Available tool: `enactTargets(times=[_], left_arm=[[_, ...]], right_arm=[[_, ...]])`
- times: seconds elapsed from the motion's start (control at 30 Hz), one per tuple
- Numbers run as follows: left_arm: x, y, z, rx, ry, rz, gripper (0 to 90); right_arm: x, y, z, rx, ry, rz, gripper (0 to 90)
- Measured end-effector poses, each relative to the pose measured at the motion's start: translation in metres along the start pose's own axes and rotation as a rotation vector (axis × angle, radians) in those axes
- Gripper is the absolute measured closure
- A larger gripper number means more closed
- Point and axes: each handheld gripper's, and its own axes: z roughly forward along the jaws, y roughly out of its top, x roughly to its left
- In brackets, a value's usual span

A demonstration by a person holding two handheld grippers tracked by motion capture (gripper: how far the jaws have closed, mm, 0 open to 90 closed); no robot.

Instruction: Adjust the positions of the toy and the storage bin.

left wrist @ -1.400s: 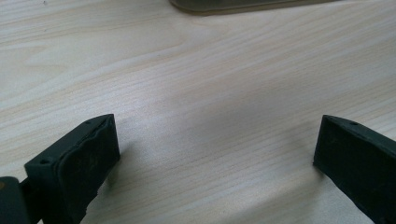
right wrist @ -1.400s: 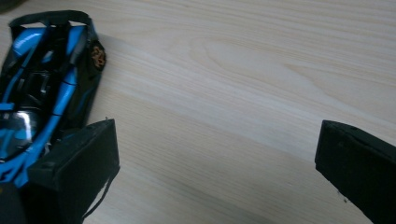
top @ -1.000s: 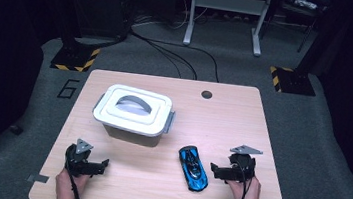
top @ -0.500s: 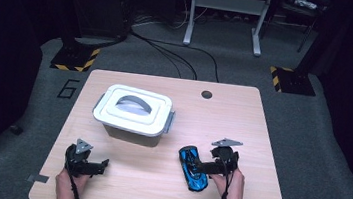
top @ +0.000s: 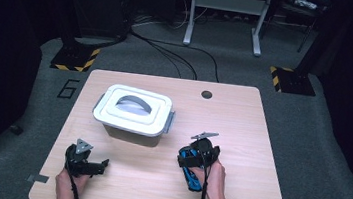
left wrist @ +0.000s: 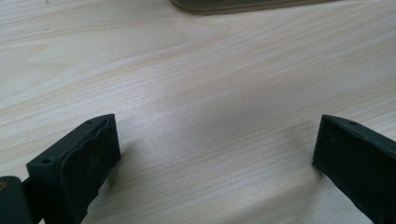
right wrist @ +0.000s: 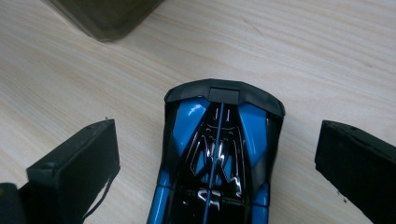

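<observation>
high view: lidded bin [top: 133,109] sits near toy car [top: 191,167], perhaps apart.

I'm working in a lab. A wooden table [top: 243,117] stands on grey carpet [top: 311,135]. Hazard-striped stand bases [top: 71,60] and floor cables [top: 169,53] lie beyond it.

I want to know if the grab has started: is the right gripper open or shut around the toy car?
Open. The right gripper has its fingers either side of the blue toy car, with bare table between.

Glossy plastic toy car [right wrist: 217,154] on matt wood-grain table [right wrist: 327,56].
</observation>
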Motion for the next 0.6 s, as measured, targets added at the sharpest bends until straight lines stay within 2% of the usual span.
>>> enactTargets(times=[0.2,0.43,0.6], left_arm=[[0.0,0.0,0.0,0.0,0.0,0.001,0.7],[0.0,0.0,0.0,0.0,0.0,0.001,0.7],[0.0,0.0,0.0,0.0,0.0,0.0,0.7]], right_arm=[[0.002,0.005,0.014,0.033,-0.02,0.017,1.4],[0.002,0.009,0.025,0.045,-0.032,0.031,12.5],[0.004,0.011,0.029,0.056,-0.056,0.009,18.9]])
